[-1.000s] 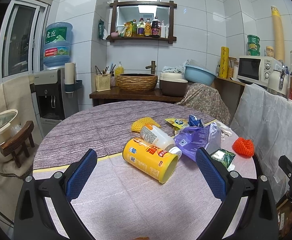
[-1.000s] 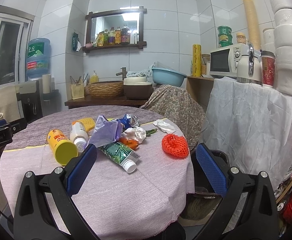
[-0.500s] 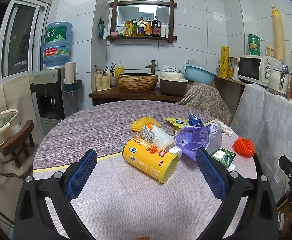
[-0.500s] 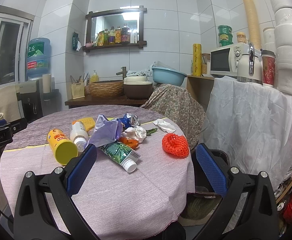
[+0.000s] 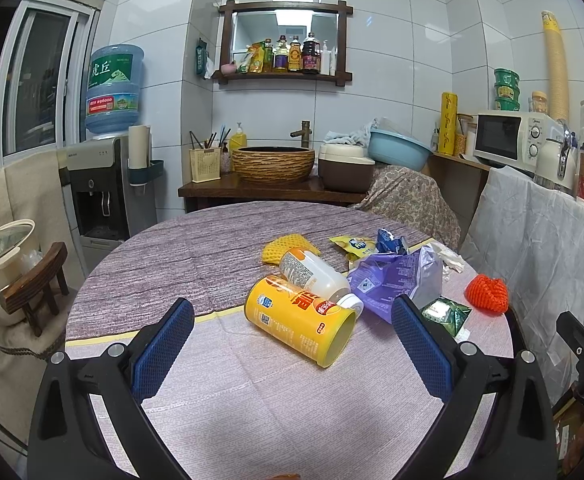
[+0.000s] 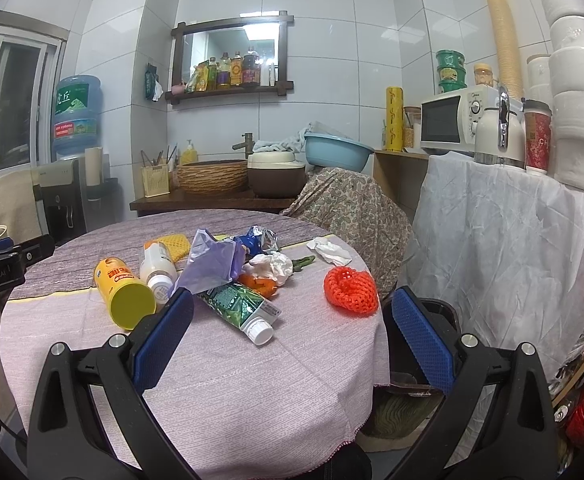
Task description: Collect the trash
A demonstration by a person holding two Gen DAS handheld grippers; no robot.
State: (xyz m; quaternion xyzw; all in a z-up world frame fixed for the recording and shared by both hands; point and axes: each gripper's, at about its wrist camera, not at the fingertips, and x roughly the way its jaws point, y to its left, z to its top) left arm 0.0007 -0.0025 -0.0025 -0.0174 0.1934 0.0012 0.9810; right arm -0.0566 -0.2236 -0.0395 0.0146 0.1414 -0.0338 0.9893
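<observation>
Trash lies in a pile on the round table [image 5: 251, 400]. A yellow can [image 5: 300, 320] lies on its side with its open end toward me, and it also shows in the right wrist view [image 6: 121, 292]. A white bottle [image 5: 312, 276] lies against it. A purple bag [image 5: 396, 280], a green tube [image 6: 239, 308], an orange foam net [image 6: 350, 290], a yellow foam net [image 5: 287, 246], snack wrappers [image 5: 372, 242] and crumpled tissue [image 6: 273, 264] lie around them. My left gripper [image 5: 292, 332] is open and empty, held short of the can. My right gripper [image 6: 292, 328] is open and empty near the table's right edge.
A dark trash bin [image 6: 424, 344] stands on the floor beside the table's right edge. A white-draped counter [image 6: 512, 240] with a microwave [image 6: 456, 120] is to the right. A water dispenser [image 5: 107, 184] and a stool with a pot [image 5: 11, 280] stand to the left.
</observation>
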